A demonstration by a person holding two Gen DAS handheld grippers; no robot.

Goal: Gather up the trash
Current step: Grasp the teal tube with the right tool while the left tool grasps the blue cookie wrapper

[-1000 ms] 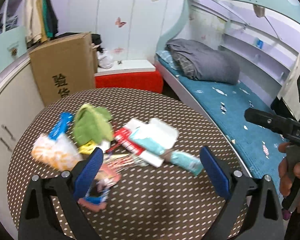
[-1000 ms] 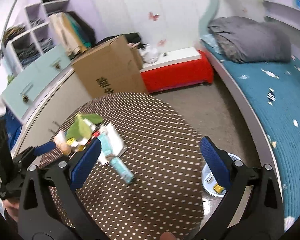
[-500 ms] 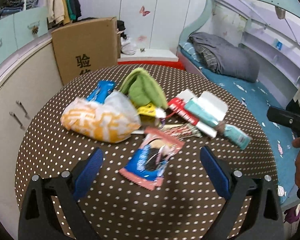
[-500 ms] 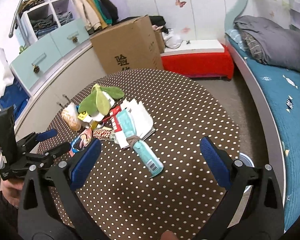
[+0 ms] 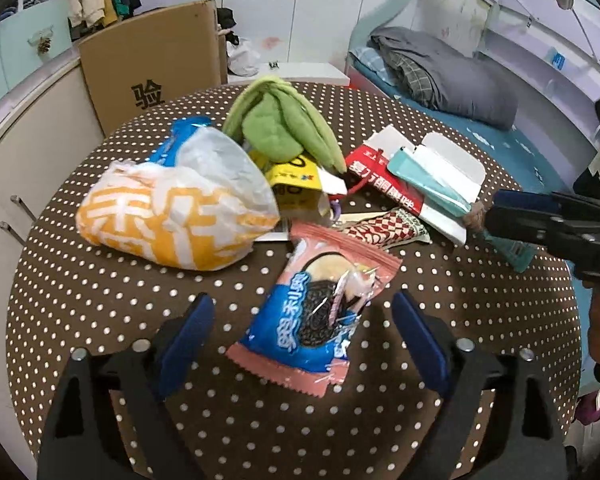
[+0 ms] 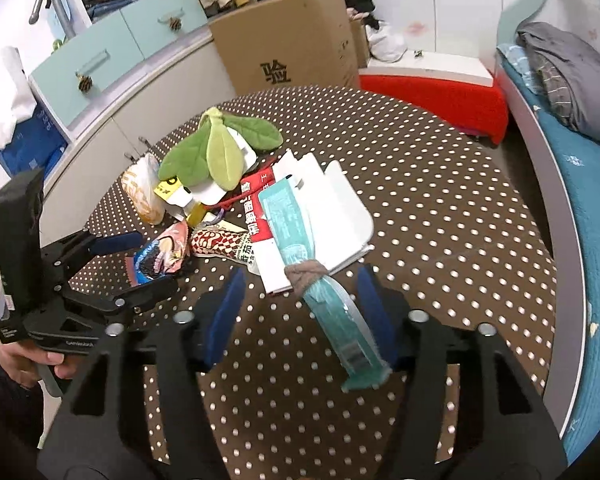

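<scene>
A pink and blue cookie wrapper point(image 5: 312, 308) lies flat on the polka-dot table point(image 5: 100, 300), between the blue fingers of my left gripper point(image 5: 304, 316). Those jaws are closing, with both pads still clear of the wrapper. A long teal packet point(image 6: 340, 320) with a brown band lies between the fingers of my right gripper point(image 6: 300, 300). Its jaws are closing too; the right pad is close beside the packet and the left pad stands apart. Behind them lies a pile: an orange and white bag point(image 5: 172, 216), a red and white box point(image 5: 388, 184) and a checkered wrapper point(image 5: 384, 228).
A green leaf plush point(image 5: 284, 128) sits on a yellow packet point(image 5: 296, 184) at the back of the pile. Beyond the table stand a cardboard box point(image 5: 152, 64) and a red bench point(image 6: 432, 96). A bed point(image 6: 580, 184) runs along the right.
Both grippers have dropped lower and closer to the table. The left now straddles the cookie wrapper and the right straddles the teal packet. The right jaws have narrowed markedly, the left slightly.
</scene>
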